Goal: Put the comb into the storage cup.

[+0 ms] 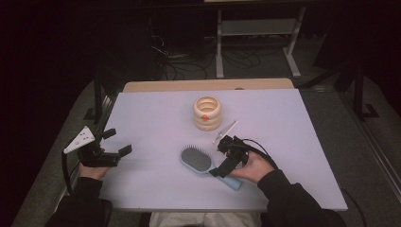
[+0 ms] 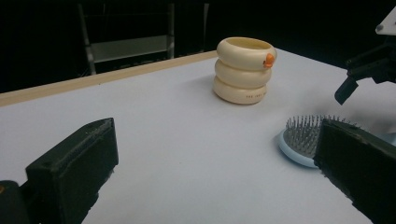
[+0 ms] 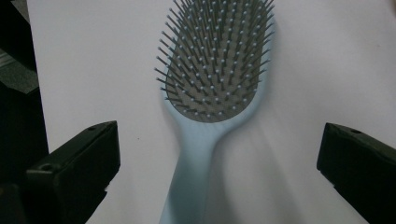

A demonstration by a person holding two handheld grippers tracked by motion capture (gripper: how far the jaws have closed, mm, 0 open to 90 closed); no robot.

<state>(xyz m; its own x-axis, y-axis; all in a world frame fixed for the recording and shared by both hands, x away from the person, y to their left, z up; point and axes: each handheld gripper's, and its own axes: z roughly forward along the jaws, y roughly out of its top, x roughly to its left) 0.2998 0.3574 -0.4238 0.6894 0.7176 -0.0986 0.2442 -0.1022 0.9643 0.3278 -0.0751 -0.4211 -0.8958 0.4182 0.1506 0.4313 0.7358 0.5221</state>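
One ringed cup (image 1: 207, 113) beyond hairbrush (image 1: 197, 159) (unobstructed)

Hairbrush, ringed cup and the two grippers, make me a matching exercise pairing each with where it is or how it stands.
Things:
1. hairbrush
2. ringed cup
3. left gripper
4. right gripper

States:
A. jaws open over the pale blue handle
B. upright near the table's far edge
C. lying bristles up
D. open at the table's left edge, holding nothing

Pairs: 1-C, 2-B, 3-D, 4-A
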